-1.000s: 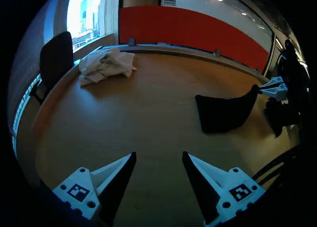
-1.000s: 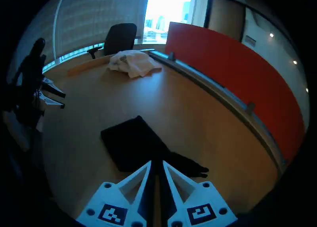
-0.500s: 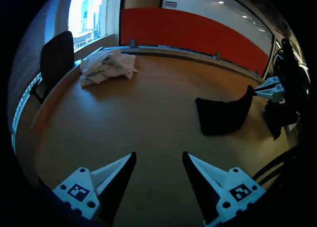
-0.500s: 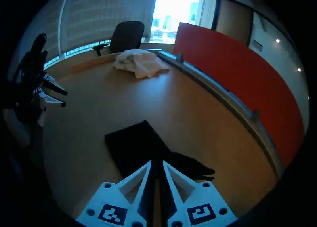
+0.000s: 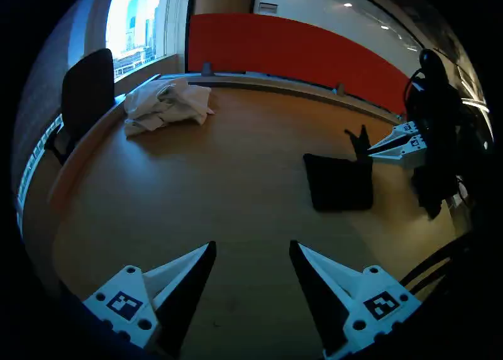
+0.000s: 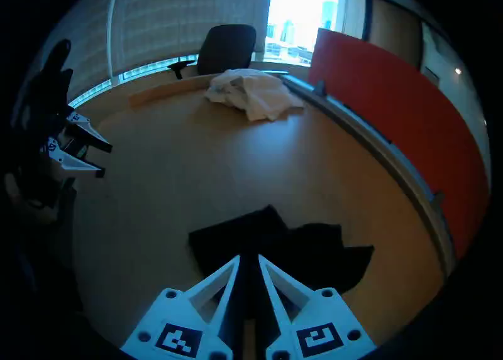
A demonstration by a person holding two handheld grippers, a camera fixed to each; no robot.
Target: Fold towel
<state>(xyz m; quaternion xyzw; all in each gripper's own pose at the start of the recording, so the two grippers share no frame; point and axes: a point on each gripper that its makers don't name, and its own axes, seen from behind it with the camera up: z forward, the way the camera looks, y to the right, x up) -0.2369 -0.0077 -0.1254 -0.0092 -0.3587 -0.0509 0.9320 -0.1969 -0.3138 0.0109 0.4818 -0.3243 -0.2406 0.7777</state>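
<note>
One black towel (image 6: 302, 247) lies low in the frame on the table (image 6: 188, 159), its near edge pinched by the right gripper (image 6: 250, 269), both fingers closed on it. The left gripper (image 5: 251, 259), at the bottom of its view, holds its fingers apart. One white cloth heap (image 6: 254, 93) and one chair (image 6: 229, 43) sit at the top.

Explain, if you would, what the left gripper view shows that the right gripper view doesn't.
Left gripper view: the left gripper, fingers open, close up above the table, and the right gripper from the side, holding up a corner of the black towel. Right gripper view: that gripper's fingers closed on the towel close up, the left gripper far off, and window blinds. Shared: the towel, white cloth heap, office chair and red partition.
</note>
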